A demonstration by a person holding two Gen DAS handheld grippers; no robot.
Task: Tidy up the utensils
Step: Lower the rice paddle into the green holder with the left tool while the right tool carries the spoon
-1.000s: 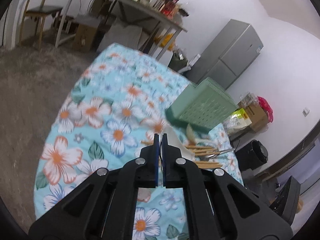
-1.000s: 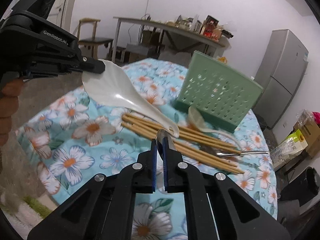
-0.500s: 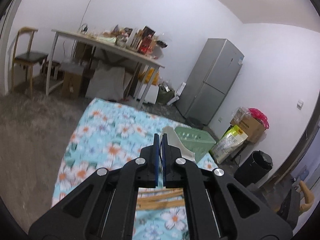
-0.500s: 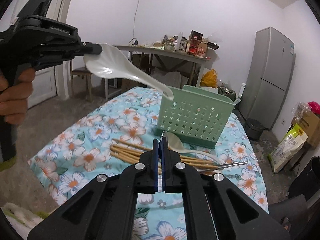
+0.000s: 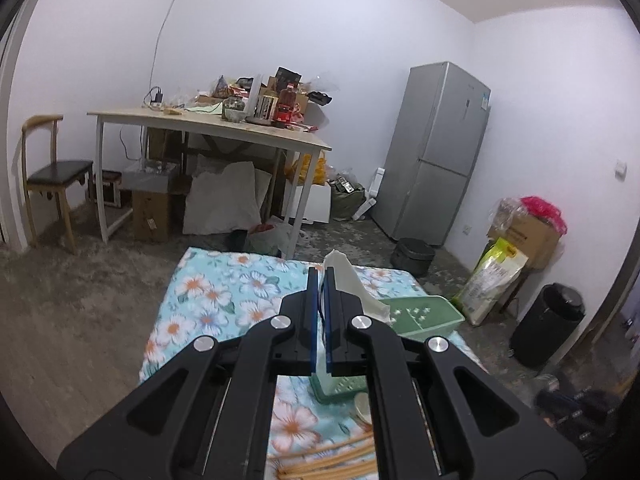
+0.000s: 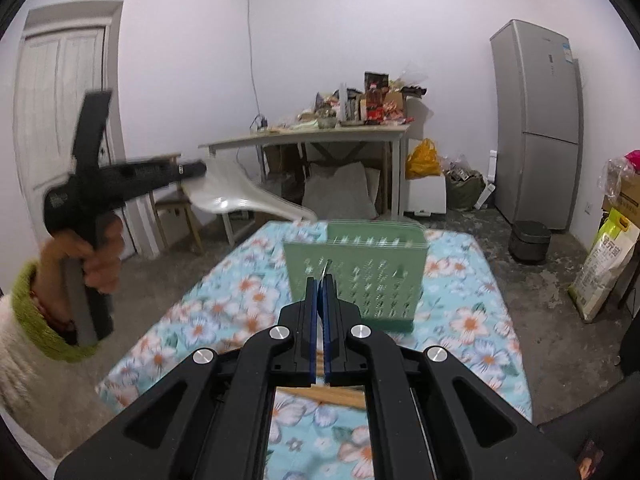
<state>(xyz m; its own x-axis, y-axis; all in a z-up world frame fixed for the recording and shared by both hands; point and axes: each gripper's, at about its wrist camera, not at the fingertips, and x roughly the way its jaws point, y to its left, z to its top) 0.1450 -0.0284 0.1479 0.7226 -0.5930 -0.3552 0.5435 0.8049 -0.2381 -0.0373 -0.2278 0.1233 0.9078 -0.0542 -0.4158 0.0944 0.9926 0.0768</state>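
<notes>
My left gripper (image 5: 319, 276) is shut on a large white spoon (image 5: 348, 284). In the right wrist view, blurred, that left gripper (image 6: 200, 169) holds the white spoon (image 6: 240, 196) up in the air. The handle slants down toward the top left corner of the green perforated basket (image 6: 356, 276). My right gripper (image 6: 320, 280) is shut on a thin metal utensil (image 6: 326, 270); only its tip shows above the pads, in front of the basket. Wooden chopsticks (image 6: 340, 398) lie on the floral cloth (image 6: 460, 320) beneath it. A small pale spoon (image 5: 362, 404) lies by the basket (image 5: 420, 316).
A person's hand (image 6: 96, 256) with a green cuff holds the left gripper. Behind the floral table stand a cluttered desk (image 5: 208, 128), a chair (image 5: 52, 172), a grey fridge (image 5: 440, 152), a black bin (image 5: 548, 320) and a rice sack (image 6: 604, 264).
Both grippers have risen and tilted up toward level. The white spoon went from low over the chopsticks to the height of the basket's top. The right gripper lifted clear of the pile.
</notes>
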